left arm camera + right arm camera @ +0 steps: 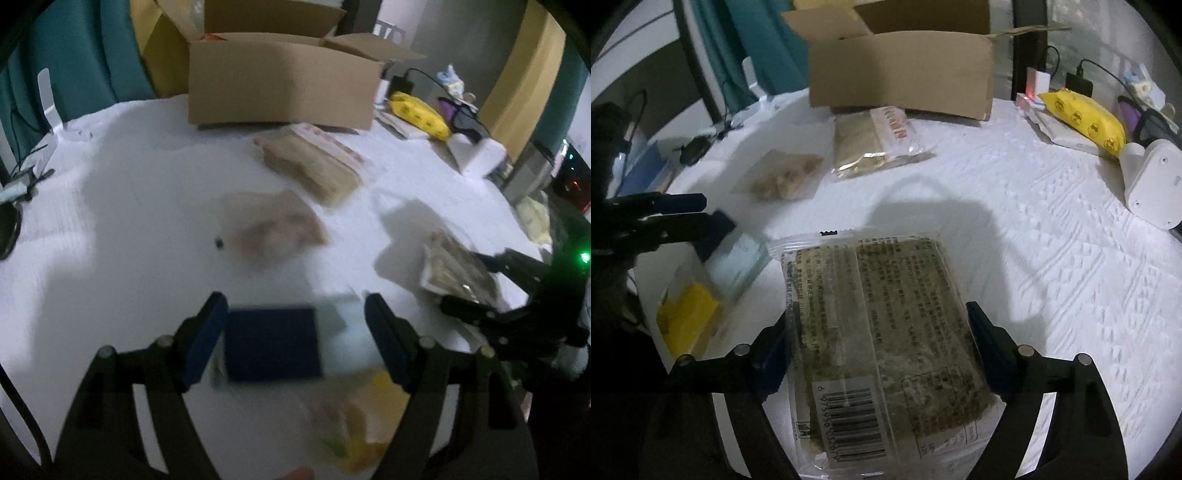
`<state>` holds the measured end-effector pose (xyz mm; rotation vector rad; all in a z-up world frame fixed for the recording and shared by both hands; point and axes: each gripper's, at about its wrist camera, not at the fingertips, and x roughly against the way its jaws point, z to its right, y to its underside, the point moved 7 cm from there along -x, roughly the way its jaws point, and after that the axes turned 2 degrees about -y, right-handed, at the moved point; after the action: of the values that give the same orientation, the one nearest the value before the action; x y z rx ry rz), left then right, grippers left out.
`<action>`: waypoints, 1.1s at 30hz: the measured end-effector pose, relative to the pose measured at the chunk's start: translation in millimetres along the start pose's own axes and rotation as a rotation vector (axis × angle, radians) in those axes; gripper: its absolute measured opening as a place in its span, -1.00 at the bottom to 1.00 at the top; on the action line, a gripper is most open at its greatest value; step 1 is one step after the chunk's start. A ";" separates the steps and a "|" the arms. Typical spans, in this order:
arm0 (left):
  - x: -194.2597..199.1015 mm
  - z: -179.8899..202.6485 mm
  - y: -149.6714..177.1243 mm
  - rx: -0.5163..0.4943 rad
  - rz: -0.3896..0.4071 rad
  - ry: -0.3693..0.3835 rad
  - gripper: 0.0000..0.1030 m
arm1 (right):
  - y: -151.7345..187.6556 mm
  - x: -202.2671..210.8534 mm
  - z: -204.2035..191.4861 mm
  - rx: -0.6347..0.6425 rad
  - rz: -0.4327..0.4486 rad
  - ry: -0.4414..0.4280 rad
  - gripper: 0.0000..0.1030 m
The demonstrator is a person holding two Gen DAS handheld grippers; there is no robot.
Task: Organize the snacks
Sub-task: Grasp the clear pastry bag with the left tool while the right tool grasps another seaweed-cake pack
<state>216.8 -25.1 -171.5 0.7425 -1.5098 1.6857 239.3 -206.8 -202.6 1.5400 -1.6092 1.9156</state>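
A clear-wrapped snack pack, printed with text and a barcode, lies lengthwise between the two fingers of the right gripper. Both blue pads press against its long sides, so the jaws are closed on the pack at its full width. Its sealed top edge points away toward the cardboard box. In the left wrist view the same pack shows at the right edge, caught between the right gripper's dark fingers.

The left gripper stands wide open above the white tablecloth. Between its fingers sit a dark blue packet and, just beside it, a pale translucent packet; the left pad looks close to the blue packet, but blur hides whether it touches. Nearer the camera lies a yellow packet, also blurred.

Further out on the cloth rests a small clear bag of brownish pieces, and beyond it a larger tan snack pack with red lettering, its far end just in front of the open cardboard box. To the right of the box lie a yellow wipes-style pack, a black charger with cable, and a white plastic device near the table edge.
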 end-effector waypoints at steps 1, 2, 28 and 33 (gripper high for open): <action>-3.2 -4.3 -6.6 -0.010 0.000 -0.007 0.51 | -3.8 -0.8 2.1 -0.013 0.002 -0.002 0.68; -6.6 -8.6 -13.6 -0.029 0.003 -0.022 0.51 | -6.3 -1.6 4.3 -0.024 0.003 -0.004 0.67; -69.6 -8.5 -54.5 -0.453 -0.020 0.136 0.51 | -65.7 -5.1 31.2 -0.240 0.070 0.116 0.67; -74.5 -2.8 -49.3 -0.431 -0.032 0.150 0.36 | -73.7 0.1 26.6 -0.235 0.093 0.119 0.67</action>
<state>299.3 -31.7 -205.2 0.3986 -1.6648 1.2950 305.9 -200.1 -161.9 1.2562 -1.8061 1.7504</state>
